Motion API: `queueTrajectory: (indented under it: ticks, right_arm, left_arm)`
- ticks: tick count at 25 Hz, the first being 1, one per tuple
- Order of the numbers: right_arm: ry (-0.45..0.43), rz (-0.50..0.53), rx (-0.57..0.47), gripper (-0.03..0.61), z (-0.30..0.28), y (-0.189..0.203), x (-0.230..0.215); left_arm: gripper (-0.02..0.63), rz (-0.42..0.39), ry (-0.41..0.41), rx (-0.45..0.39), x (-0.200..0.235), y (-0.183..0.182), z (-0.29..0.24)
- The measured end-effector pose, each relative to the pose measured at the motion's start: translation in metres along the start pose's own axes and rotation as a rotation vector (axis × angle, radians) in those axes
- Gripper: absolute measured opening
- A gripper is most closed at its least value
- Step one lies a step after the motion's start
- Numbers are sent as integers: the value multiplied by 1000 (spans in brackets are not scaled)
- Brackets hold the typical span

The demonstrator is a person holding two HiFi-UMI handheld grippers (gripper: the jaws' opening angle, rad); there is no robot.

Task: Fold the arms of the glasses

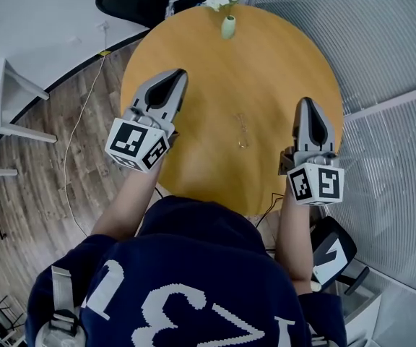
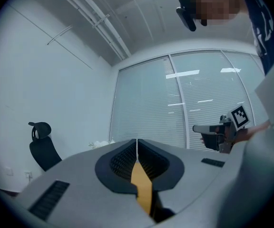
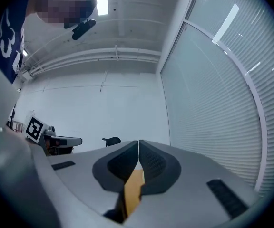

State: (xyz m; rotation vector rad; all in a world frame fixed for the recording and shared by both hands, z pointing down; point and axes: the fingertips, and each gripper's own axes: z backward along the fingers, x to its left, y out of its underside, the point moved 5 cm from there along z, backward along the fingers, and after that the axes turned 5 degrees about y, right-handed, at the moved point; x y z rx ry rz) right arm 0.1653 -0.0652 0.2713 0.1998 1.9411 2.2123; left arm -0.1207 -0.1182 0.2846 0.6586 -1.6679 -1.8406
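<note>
Both claws are closed tight and empty: left claw [image 1: 173, 78] at 9 o'clock of the bench [image 1: 193, 56], right claw [image 1: 307, 105] at 3. Glasses [image 1: 242, 131] lie mid-bench between them; fold state is too faint to call. Steady the frame with one claw and push each arm near its hinge, gently. Only the head view shows the glasses; the gripper views see wall and blinds.

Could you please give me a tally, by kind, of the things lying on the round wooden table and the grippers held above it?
Thin clear-framed glasses: 1
Small pale green vase of white flowers: 1
Grey two-jaw grippers, both shut and empty: 2 (left gripper, right gripper)
Total: 4
</note>
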Motion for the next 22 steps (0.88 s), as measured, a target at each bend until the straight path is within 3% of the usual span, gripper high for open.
queueTrajectory:
  ticks: [22]
  right_arm:
    - [40, 59, -15, 26, 3, -18, 5]
  left_arm:
    - [23, -27, 25, -35, -4, -7, -10]
